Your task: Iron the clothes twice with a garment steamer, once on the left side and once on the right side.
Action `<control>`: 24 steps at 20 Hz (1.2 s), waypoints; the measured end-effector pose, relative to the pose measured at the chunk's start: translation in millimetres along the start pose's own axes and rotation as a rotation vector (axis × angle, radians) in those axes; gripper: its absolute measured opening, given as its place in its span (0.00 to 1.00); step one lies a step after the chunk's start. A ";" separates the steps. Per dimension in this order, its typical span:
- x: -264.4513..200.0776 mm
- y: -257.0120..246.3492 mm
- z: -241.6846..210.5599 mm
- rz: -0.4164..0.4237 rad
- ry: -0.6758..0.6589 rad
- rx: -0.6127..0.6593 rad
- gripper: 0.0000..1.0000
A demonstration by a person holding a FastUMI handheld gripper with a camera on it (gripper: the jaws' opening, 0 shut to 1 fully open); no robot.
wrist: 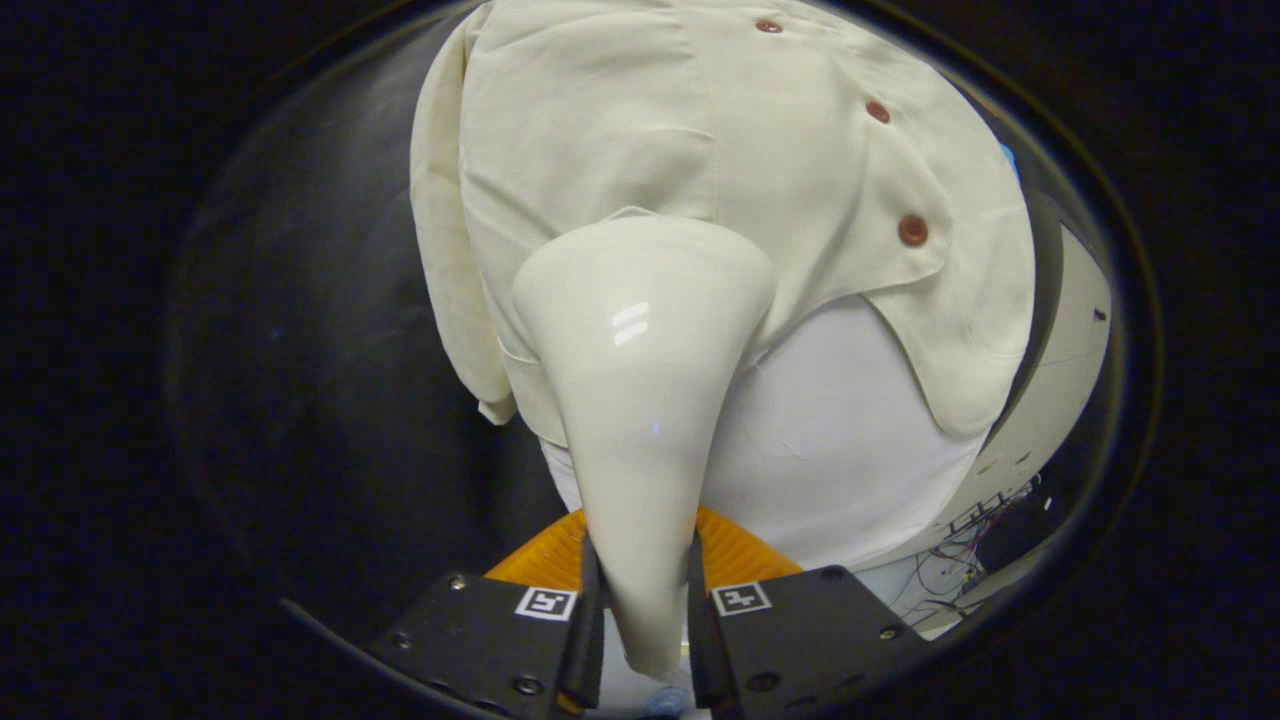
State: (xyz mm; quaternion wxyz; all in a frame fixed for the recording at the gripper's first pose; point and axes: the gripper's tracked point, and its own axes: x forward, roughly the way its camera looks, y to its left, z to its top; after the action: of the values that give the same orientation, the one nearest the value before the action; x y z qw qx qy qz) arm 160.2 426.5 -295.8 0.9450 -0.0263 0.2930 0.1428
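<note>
My gripper [645, 640] is clamped on the garment steamer [640, 400]: both black fingers [580, 640] press against its narrow cream handle, which sits between them. The steamer widens away from me into a broad head, whose far edge meets the cream shirt [720, 150] hanging just beyond it. The head lies on the shirt's left panel, left of the button placket. Three brown buttons [912, 230] run along the placket to the right. Below the shirt's hem, a white surface [830, 450] shows behind the steamer. An orange ribbed part [735, 555] sits near my fingers.
</note>
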 end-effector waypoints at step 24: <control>-265.2 -41.8 143.7 0.095 -0.208 -0.087 0.33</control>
State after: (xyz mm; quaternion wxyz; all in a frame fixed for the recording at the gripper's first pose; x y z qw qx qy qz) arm 41.8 338.1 -29.6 0.9605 -0.0384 0.1877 0.2020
